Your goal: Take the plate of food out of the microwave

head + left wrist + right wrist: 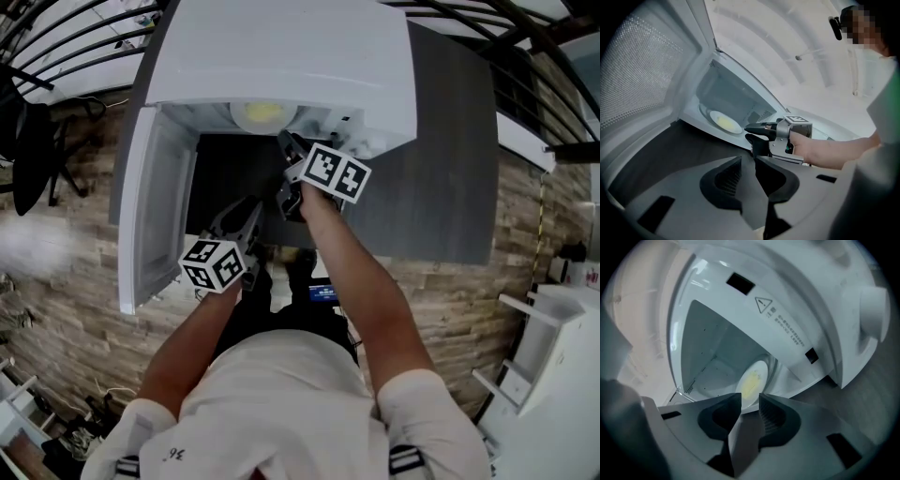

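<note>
Approach is the step in hand. The white box-shaped microwave (281,56) stands on the dark grey counter (450,187) with its white door (150,216) swung wide at the left of the microwave's opening. The round white plate with a yellow patch of food (260,114) lies on the floor of the microwave's cavity, toward the back, and nothing touches it.

The right gripper (291,150) is at the mouth of the microwave, just in front of the cavity. Its fingers stand a little apart with nothing between them. In the right gripper view the plate (752,383) shows beyond the gap, apart from the tips. The left gripper (246,211) hangs further out from the microwave, on the door side, and its fingers are likewise parted and empty. From the left gripper view the plate (723,123) sits well inside the microwave, past the right gripper (752,132).

Judging from this, the next move calls for reaching deeper into the microwave and low. One finger should go under the plate's near rim and the other over it before closing. The plate then has to come out level, clearing the lower lip of the microwave's opening, so the food does not slide. The left gripper could take the rim on the door side to steady it.
</note>
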Tool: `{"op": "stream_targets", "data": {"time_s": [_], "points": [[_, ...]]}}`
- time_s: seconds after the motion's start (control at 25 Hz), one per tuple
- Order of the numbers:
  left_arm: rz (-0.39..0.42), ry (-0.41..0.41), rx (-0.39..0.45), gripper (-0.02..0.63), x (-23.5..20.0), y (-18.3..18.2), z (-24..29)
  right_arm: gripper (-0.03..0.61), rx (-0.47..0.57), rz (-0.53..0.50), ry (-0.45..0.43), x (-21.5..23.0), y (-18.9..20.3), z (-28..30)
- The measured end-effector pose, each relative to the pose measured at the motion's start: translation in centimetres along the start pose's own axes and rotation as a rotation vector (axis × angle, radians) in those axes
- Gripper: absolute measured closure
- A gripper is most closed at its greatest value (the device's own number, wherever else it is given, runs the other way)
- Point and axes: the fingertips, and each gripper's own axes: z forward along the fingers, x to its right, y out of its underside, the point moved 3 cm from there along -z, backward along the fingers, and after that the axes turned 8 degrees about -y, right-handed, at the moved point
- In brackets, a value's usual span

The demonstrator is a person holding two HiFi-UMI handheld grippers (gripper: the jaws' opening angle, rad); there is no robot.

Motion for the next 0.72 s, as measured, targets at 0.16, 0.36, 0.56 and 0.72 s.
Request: {"op": "stream_targets", "data": {"time_s": [0.16, 0.36, 0.56, 0.72], "points": [[-0.013, -0.001, -0.001, 0.531, -0.8, -1.1, 1.4, 0.480, 0.010, 0.093, 0.019, 0.9, -0.2, 2.1], [-0.025, 0.001, 0.001, 0.531, -1.7, -2.2, 2.2, 0.480, 0.001, 0.136, 0.059, 1.9, 0.0, 3.5], [-0.043, -0.002, 0.000, 0.531, -2.5, -2.5, 2.3, 0.482, 0.012, 0.165, 0.062, 2.5, 0.1, 3.6], [-0.055, 0.002, 0.000, 0.531, -3.1, -3.1, 2.5, 0.535, 0.021, 0.166, 0.064, 2.4, -0.2, 3.5]]}}
